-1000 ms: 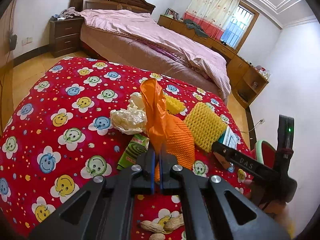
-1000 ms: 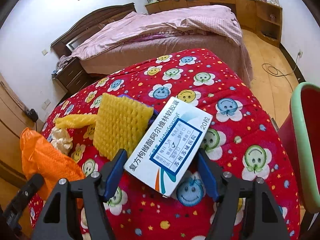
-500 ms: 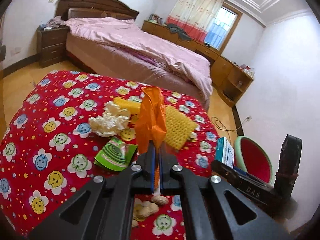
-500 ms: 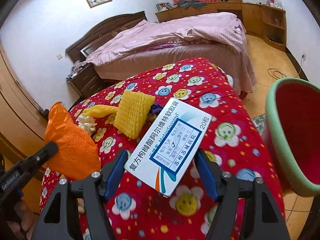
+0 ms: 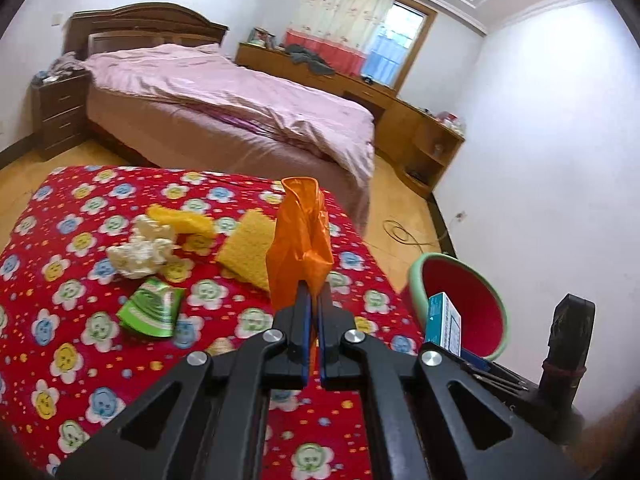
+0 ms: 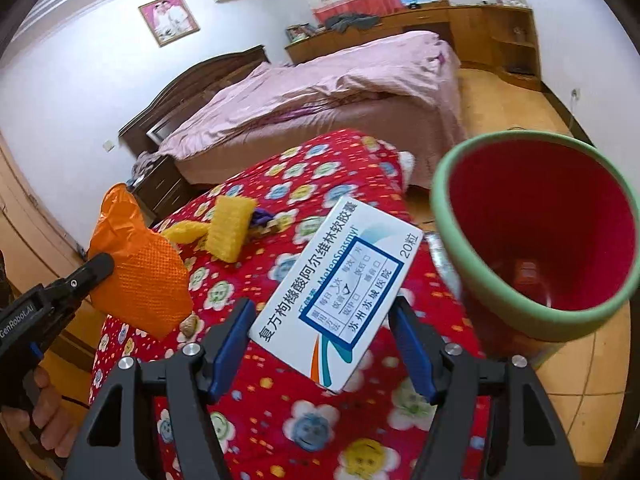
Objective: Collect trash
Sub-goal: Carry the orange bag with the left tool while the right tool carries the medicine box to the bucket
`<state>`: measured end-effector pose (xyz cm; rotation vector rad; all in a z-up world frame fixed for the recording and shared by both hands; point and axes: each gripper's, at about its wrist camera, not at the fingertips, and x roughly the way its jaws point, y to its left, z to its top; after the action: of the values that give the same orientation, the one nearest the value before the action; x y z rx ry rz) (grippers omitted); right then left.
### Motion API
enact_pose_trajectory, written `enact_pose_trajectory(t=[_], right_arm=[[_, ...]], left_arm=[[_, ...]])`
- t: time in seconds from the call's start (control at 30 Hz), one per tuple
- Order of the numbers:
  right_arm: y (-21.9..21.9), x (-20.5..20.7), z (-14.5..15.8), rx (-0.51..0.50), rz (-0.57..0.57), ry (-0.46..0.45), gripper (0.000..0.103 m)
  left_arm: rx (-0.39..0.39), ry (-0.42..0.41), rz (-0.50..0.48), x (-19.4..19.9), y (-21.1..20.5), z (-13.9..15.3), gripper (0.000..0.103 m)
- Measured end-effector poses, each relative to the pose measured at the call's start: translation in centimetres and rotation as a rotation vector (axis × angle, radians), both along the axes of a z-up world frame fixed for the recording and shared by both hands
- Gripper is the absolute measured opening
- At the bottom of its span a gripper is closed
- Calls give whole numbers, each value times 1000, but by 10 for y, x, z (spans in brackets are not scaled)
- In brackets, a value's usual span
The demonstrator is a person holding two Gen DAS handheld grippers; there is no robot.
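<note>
My left gripper (image 5: 313, 300) is shut on an orange plastic bag (image 5: 300, 240) and holds it up above the red flowered table (image 5: 80, 360); the bag also shows in the right wrist view (image 6: 140, 268). My right gripper (image 6: 322, 344) is shut on a white medicine box (image 6: 340, 296), held beside the red bin with a green rim (image 6: 444, 216). In the left wrist view the box (image 5: 444, 320) is in front of the bin (image 5: 416, 284). On the table lie a yellow foam net (image 5: 250, 248), crumpled white paper (image 5: 138, 250) and a green packet (image 5: 152, 308).
A bed with pink covers (image 5: 240, 104) stands behind the table. Wooden cabinets (image 5: 424, 132) line the far wall. A cable (image 5: 404, 236) lies on the wooden floor. Peanuts (image 6: 190, 326) lie on the table under the bag.
Both grippers have risen and swung right, away from the trash pile. The bin has come close to the right gripper's box. Both holds are unchanged.
</note>
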<state>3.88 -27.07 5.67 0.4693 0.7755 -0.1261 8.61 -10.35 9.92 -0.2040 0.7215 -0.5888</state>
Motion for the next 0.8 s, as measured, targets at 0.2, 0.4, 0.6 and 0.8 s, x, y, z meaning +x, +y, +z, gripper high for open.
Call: enact_pose_trajectory(t=[0.2, 0.4, 0.6, 0.8], right_arm=[[-27, -28, 7, 3, -72, -18, 71], [-55, -47, 7, 21, -145, -25, 71], [-85, -59, 5, 13, -208, -30, 71], [-112, -66, 3, 13, -264, -36, 71]], left_arm=[[14, 2, -68, -2, -35, 3, 1], [17, 38, -155, 1, -78, 1, 1], [26, 35, -221, 2, -118, 4, 1], [23, 22, -279, 4, -158, 8, 1]])
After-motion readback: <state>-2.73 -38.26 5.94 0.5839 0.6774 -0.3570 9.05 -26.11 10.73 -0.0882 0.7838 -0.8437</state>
